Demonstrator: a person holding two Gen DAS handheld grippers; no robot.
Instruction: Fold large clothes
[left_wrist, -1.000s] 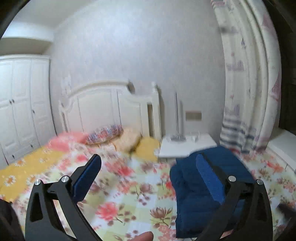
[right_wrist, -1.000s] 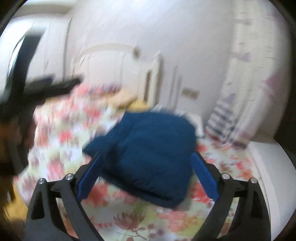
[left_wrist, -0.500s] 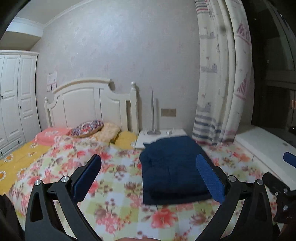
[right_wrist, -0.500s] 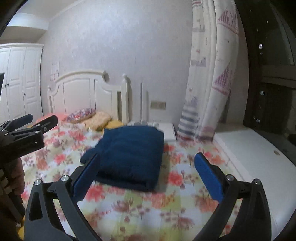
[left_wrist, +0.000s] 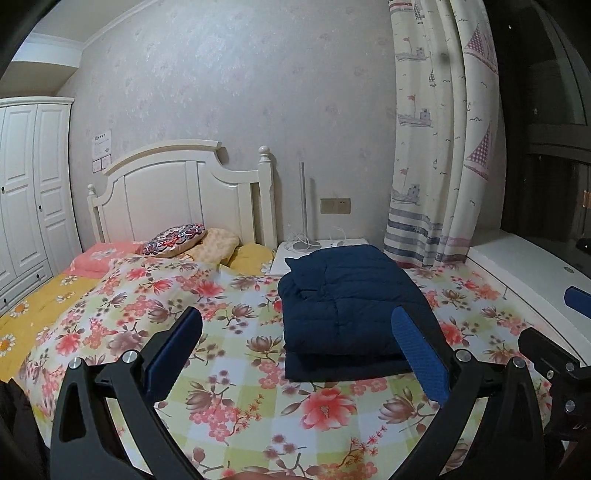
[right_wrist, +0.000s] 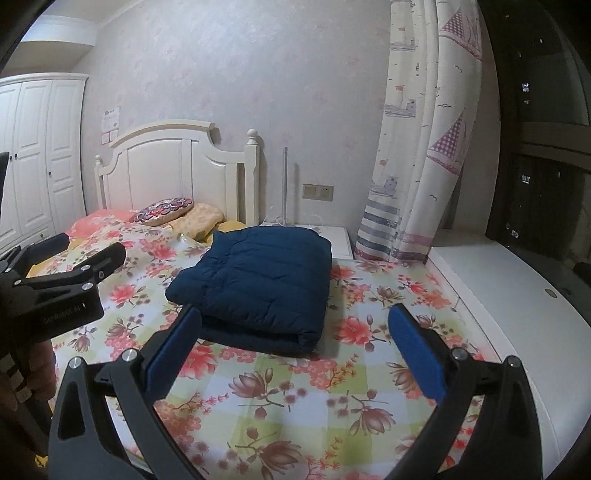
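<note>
Now the navy down jacket (left_wrist: 347, 306) is seen folded on the bed (left_wrist: 229, 362), far right. Left claw (left_wrist: 295, 354) & right claw (right_wrist: 291, 350) are released, empty; edges should be squared w/ light presses.

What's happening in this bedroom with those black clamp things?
A person holds a two-finger gripper in each hand, folding clothes on the bed. A navy puffer jacket lies folded in a neat rectangle on the floral cover. The left gripper and the right gripper are both open, held above the bed short of the jacket and touching nothing. The fold looks done.
</note>
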